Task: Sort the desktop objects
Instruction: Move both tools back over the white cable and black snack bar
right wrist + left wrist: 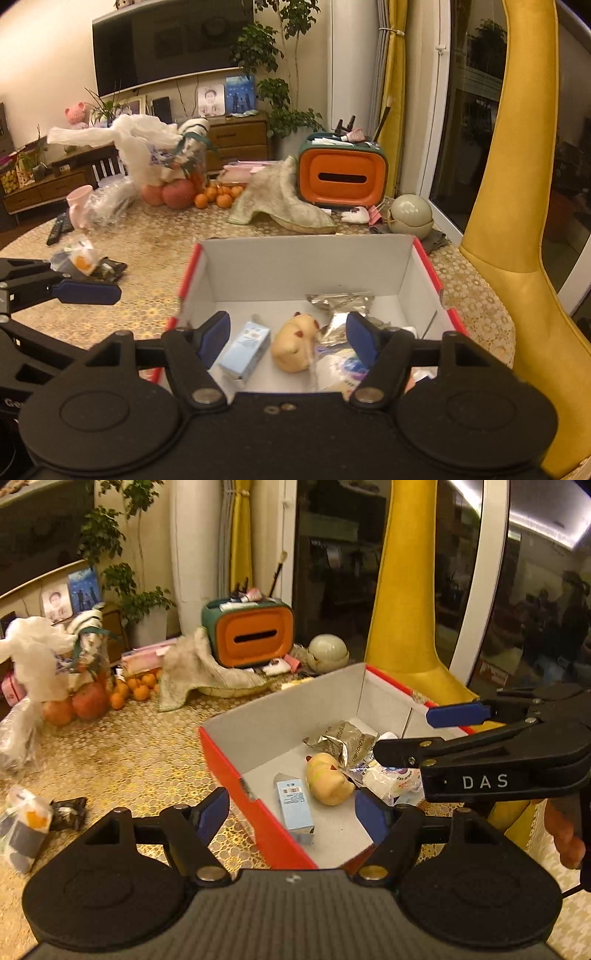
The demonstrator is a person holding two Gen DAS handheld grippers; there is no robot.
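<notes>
Hovering over the box [406,266], both the left gripper [291,812] and right gripper [288,332] stand apart, empty; next, fetch the packets [86,260] remaining on the table.

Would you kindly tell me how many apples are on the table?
2: both apples sit side by side beneath the white plastic bag, left of the tangerines; others may be hidden.

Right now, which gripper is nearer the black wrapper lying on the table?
Left. The left gripper hangs beside the black wrapper; the right gripper is over the red box.
</notes>
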